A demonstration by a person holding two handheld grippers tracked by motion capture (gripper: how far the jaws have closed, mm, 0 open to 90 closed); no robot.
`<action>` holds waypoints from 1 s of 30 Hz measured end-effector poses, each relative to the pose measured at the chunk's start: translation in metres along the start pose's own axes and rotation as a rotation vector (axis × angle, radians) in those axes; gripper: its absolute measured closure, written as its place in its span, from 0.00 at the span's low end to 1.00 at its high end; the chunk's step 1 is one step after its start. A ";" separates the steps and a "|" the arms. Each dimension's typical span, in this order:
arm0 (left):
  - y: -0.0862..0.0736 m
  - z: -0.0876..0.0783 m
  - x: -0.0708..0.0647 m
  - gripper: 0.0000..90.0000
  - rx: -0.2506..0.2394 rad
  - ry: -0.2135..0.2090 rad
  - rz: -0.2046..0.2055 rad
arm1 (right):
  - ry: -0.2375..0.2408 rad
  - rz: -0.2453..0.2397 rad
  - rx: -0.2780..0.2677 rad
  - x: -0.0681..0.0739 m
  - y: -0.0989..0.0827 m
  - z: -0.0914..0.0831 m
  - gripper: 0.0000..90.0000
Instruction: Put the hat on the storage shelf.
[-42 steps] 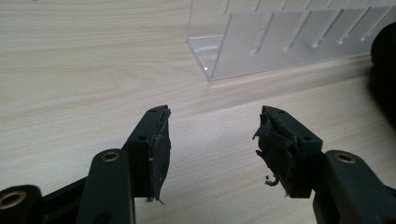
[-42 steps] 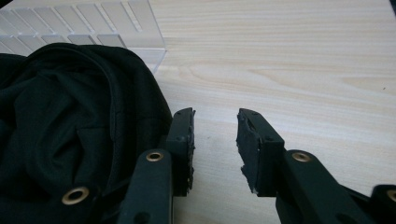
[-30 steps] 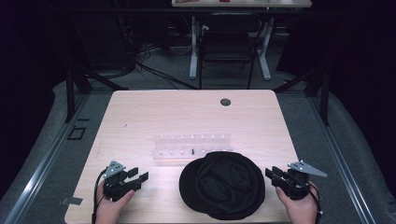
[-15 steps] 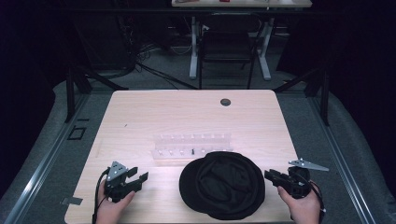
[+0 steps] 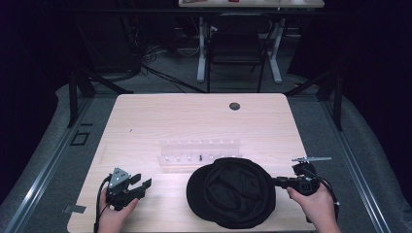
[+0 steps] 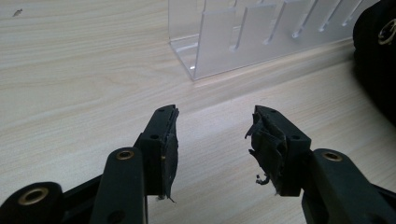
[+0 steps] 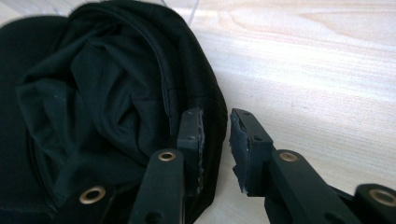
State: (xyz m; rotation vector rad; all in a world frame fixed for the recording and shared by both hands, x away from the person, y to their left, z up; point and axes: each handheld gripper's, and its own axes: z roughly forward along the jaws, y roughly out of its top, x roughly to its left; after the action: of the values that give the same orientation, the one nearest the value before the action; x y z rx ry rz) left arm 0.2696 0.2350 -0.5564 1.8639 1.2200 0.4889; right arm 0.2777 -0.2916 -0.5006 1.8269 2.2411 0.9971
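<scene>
The black hat (image 5: pixel 232 191) lay upside down at the table's (image 5: pixel 160 121) near edge, just before the clear rack (image 5: pixel 199 150). The right gripper (image 7: pixel 215 128) straddled its rim, 2 jaws just closing, not yet pinching. The left gripper (image 6: pixel 212 128) stood open over bare wood.

A pale wooden table (image 5: pixel 145 121) with rounded corners carries the things. A small dark round cap (image 5: pixel 234 106) sits in its top near the far edge. A clear plastic rack (image 5: pixel 200 150) with upright dividers lies across the middle. Just in front of it, near the front edge, a black cap (image 5: pixel 233 191) lies upside down, lining upward.
</scene>
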 end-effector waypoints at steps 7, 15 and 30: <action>0.000 0.000 -0.001 0.56 0.004 -0.003 0.005 | -0.007 -0.024 0.106 0.008 0.012 0.006 0.82; 0.000 0.000 -0.002 0.56 0.004 -0.011 0.008 | -0.002 -0.010 0.178 0.009 0.020 0.010 0.83; 0.000 0.002 -0.003 0.56 0.016 -0.016 0.008 | 0.048 0.071 0.241 -0.003 0.020 0.025 0.85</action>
State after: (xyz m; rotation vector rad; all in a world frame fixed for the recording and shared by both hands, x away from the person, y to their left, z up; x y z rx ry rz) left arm 0.2691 0.2317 -0.5574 1.8833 1.2090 0.4690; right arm 0.3067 -0.2822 -0.5103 2.0088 2.4341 0.8201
